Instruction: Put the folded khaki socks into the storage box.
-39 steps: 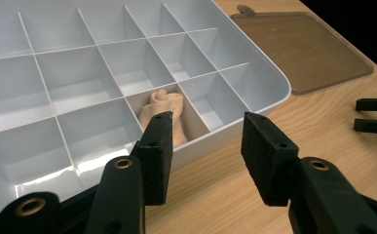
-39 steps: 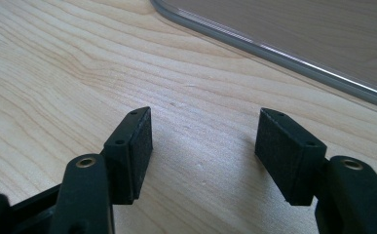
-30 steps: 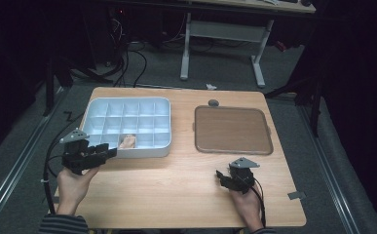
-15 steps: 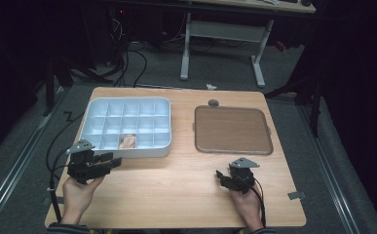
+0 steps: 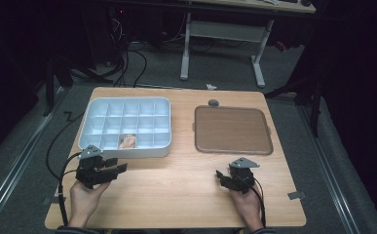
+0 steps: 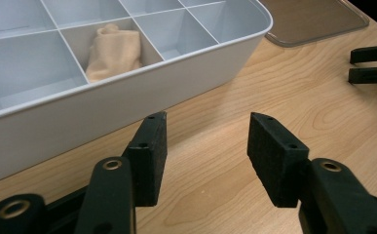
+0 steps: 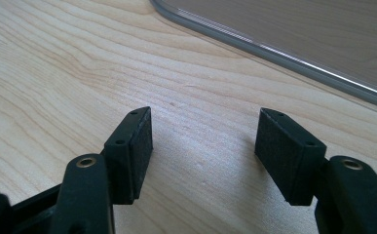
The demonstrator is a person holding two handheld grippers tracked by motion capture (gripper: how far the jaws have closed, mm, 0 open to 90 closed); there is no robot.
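My left gripper [image 5: 109, 169], jaws just opened wide and empty, sits at lower left just off the white compartmented plastic tray's [image 5: 127, 152] near wall, the beige cloth bundle [image 5: 127, 142] in a front-row cell; right gripper [image 5: 223, 176] likewise spread over bare wood.

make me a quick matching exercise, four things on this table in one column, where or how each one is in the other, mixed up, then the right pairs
Things:
1. beige cloth
2. white divided tray
3. brown flat lid
4. left gripper

Places or states:
A. flat on the right half of the table
B. jaws open, nothing between them, near the tray's front wall
C. inside one compartment of the tray's front row
D. on the left half of the table, every compartment but one bare

Pairs: 1-C, 2-D, 3-A, 4-B
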